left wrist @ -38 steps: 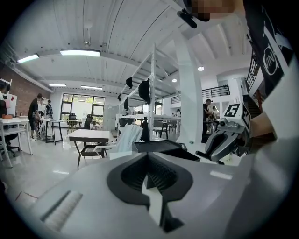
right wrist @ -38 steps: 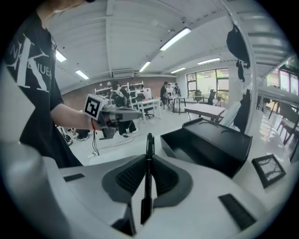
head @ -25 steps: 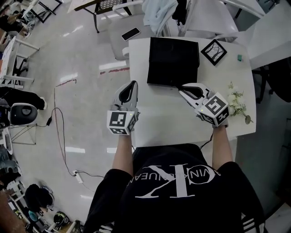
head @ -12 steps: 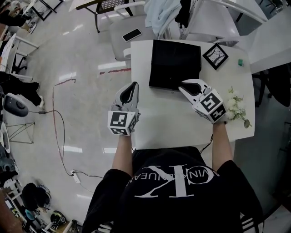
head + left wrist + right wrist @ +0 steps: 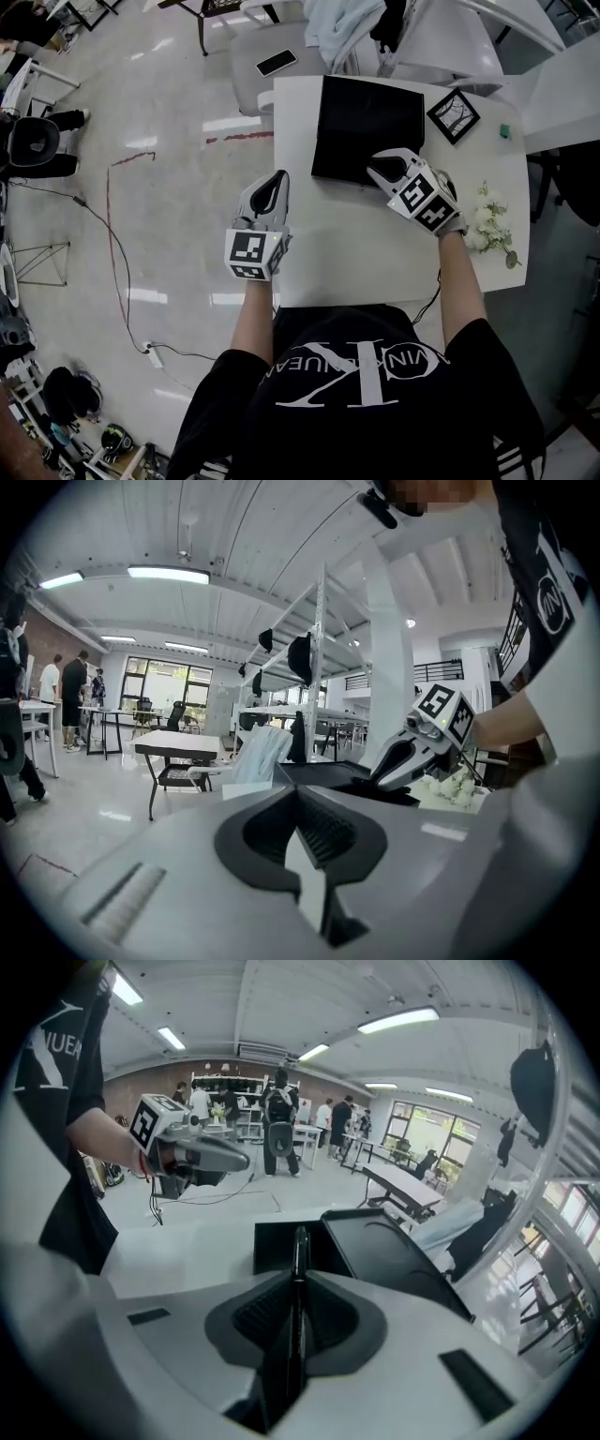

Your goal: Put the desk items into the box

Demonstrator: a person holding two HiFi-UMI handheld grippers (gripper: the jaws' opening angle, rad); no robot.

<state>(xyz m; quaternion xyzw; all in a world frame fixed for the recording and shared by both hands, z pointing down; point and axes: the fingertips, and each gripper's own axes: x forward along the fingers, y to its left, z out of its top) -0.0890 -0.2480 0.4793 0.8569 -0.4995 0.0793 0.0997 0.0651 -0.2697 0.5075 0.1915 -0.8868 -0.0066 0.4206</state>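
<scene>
A flat black box [image 5: 366, 117] lies at the far middle of the white table [image 5: 356, 244]. My right gripper [image 5: 382, 167] is at the box's near edge, shut on a thin black edge of the lid [image 5: 298, 1241]; the lid panel [image 5: 394, 1260] slopes away to the right. My left gripper [image 5: 273, 187] hovers at the table's left edge, shut and empty, its jaws [image 5: 300, 803] pointing toward the box. A small framed picture [image 5: 453, 114], a sprig of white flowers [image 5: 487, 220] and a small green item [image 5: 504, 130] lie on the right side of the table.
A grey chair [image 5: 267, 66] with a phone [image 5: 277, 63] on it stands beyond the table's far left corner, with clothing draped behind it. A cable [image 5: 112, 244] runs across the floor to the left. Other desks and people are far off.
My right gripper has moved forward and left, from in front of the box to its near edge. The left gripper has hardly moved.
</scene>
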